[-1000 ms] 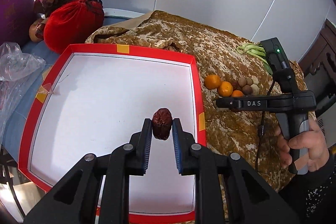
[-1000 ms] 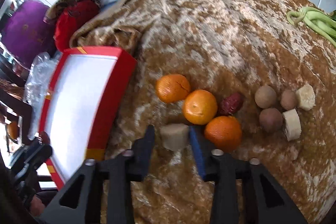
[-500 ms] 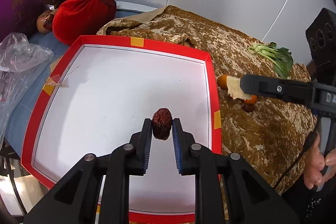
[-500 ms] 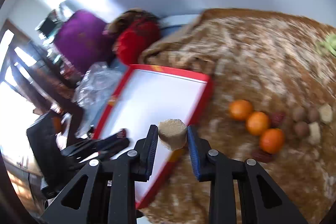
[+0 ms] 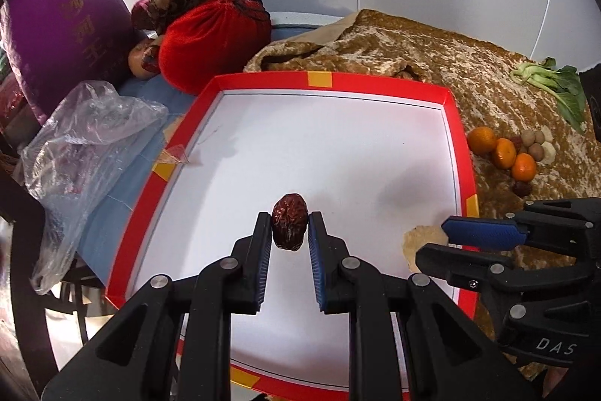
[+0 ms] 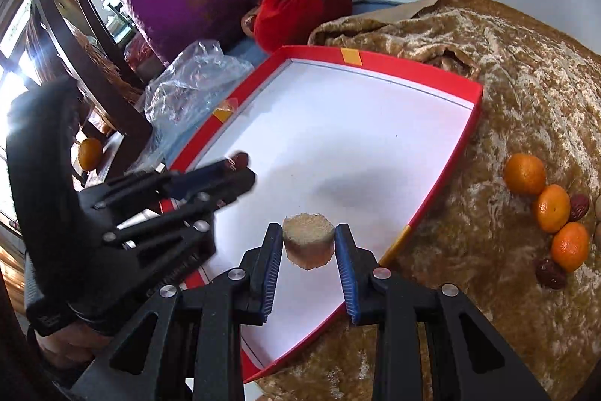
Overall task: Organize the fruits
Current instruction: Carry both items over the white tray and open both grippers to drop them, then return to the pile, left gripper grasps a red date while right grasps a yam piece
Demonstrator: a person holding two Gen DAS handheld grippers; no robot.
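My left gripper point(image 5: 290, 227) is shut on a dark red date point(image 5: 289, 221) and holds it above the white floor of the red-rimmed tray point(image 5: 375, 79). My right gripper point(image 6: 308, 245) is shut on a pale tan cut chunk point(image 6: 308, 243) above the tray's point(image 6: 424, 61) near right part. In the left wrist view the right gripper point(image 5: 439, 243) reaches in from the right with the chunk point(image 5: 422, 238) over the tray's right edge. Three oranges point(image 5: 503, 155), loose dates point(image 6: 550, 273) and small brown fruits point(image 5: 535, 145) lie on the brown cloth to the right of the tray.
A red drawstring bag point(image 5: 216, 40), a purple cushion point(image 5: 56, 21) and a crumpled clear plastic bag point(image 5: 82, 145) lie left of and behind the tray. Green bok choy point(image 5: 556, 85) lies at the cloth's far right. Another orange point(image 6: 90, 153) sits on dark furniture at left.
My right gripper has carried the tan chunk from beside the oranges leftward over the tray's right part. My left gripper still holds the date over the tray.
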